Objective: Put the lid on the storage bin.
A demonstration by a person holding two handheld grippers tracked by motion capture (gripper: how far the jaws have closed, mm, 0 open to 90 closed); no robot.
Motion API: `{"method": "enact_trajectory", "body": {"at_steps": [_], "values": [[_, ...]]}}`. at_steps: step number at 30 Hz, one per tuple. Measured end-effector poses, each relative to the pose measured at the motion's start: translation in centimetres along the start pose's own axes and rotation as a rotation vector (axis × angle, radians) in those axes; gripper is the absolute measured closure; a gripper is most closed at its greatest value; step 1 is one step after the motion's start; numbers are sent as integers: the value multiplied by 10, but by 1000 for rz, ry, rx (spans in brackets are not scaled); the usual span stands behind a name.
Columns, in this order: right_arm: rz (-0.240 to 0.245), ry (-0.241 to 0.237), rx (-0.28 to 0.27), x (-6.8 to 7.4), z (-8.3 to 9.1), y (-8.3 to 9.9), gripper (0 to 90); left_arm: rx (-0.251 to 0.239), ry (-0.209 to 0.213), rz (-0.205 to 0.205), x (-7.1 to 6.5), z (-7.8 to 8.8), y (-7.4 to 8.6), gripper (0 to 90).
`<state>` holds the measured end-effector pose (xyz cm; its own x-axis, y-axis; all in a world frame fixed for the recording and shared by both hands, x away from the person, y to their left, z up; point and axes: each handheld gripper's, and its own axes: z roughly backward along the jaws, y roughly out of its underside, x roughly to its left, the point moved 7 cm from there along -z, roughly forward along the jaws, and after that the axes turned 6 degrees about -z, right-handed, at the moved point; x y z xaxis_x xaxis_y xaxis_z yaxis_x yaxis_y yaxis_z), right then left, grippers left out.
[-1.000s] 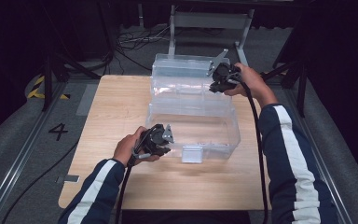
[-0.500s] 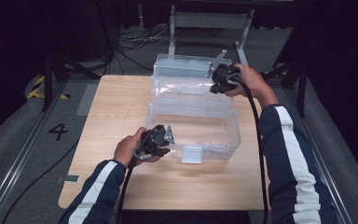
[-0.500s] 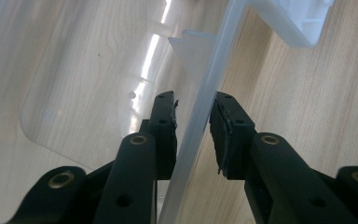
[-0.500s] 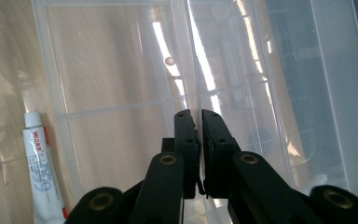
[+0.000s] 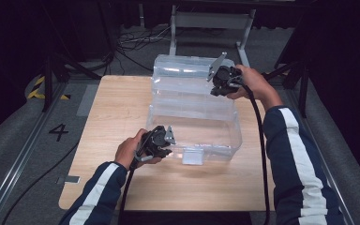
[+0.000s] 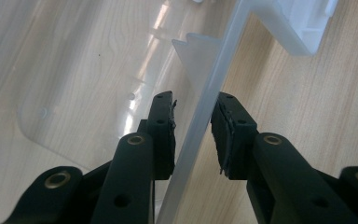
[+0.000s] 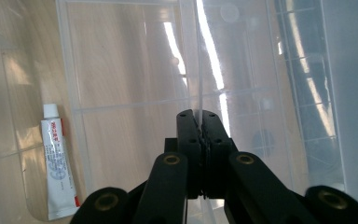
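Observation:
A clear plastic storage box (image 5: 194, 117) stands on the wooden table (image 5: 112, 122), with its clear lid (image 5: 183, 70) raised at the far side. My right gripper (image 5: 218, 86) is at the back right. Its jaws have just been closing and are shut on the lid's thin edge (image 7: 199, 70), as the right gripper (image 7: 198, 116) view shows. My left gripper (image 5: 168, 143) is at the box's near left corner. In the left gripper (image 6: 193, 126) view its jaws straddle the box rim (image 6: 214, 79) with a gap, open. A white tube (image 7: 58, 163) with red print lies in the box.
A metal frame (image 5: 211, 21) stands behind the table, with cables (image 5: 136, 40) on the floor. A "4" mark (image 5: 58, 132) and yellow-black tape (image 5: 40, 89) lie on the grey floor at the left. Bare table shows to the left of and in front of the box.

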<state>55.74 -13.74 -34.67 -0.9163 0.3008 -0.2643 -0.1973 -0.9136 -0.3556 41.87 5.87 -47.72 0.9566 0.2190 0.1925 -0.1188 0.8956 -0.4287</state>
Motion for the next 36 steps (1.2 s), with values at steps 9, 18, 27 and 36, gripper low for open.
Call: {"method": "enact_trajectory", "body": {"at_steps": [9,18,27,36], "values": [[19,12,6,6,3,0,887,-2,-4,4,0,0,0,695],[38,16,-2,13,7,0,887,-3,-10,5,0,-1,0,685],[45,13,-6,19,10,2,887,-3,-11,2,0,-1,0,681],[51,13,-12,21,11,3,887,-5,-12,2,0,-1,0,679]]}}
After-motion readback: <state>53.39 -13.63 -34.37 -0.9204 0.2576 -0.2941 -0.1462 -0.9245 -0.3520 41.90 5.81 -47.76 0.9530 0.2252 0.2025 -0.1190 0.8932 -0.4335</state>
